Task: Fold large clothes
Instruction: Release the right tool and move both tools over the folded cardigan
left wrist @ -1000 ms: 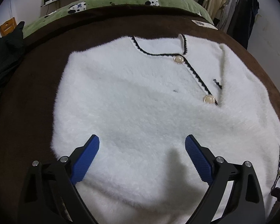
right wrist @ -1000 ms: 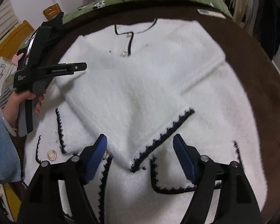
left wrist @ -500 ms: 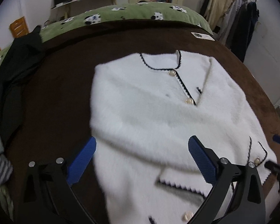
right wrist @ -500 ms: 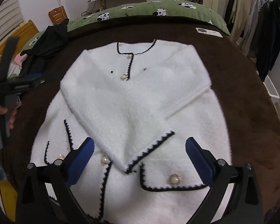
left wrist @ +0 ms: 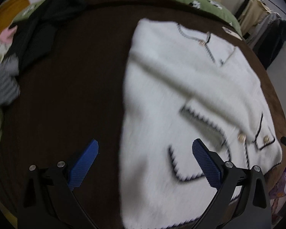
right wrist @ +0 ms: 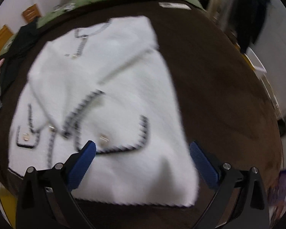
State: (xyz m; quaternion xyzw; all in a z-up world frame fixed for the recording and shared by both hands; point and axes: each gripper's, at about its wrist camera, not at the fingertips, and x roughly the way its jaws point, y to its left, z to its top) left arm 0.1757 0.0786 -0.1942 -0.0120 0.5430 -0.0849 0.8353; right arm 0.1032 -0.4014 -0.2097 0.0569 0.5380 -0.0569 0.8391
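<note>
Both sleeves folded across the white fuzzy cardigan [right wrist: 108,99] flat on the brown blanket [left wrist: 70,87], left gripper [left wrist: 145,152] and right gripper [right wrist: 143,152] wide open, empty, best pinching both hem corners together, lifting evenly.

The cardigan [left wrist: 190,99] lies flat on the blanket [left wrist: 72,87] that covers the bed, neckline at the far end, hem at the near end. Both sleeves are folded in across its front, one crossing over the other. In the left wrist view it fills the right half, with bare blanket to its left; a heap of clothes [left wrist: 42,24] sits at the blanket's far left corner. The left tool [left wrist: 145,148] hangs over the cardigan's left edge, the right tool [right wrist: 143,148] over its right hem corner. Hanging garments [left wrist: 265,24] stand beyond the bed, far right.
</note>
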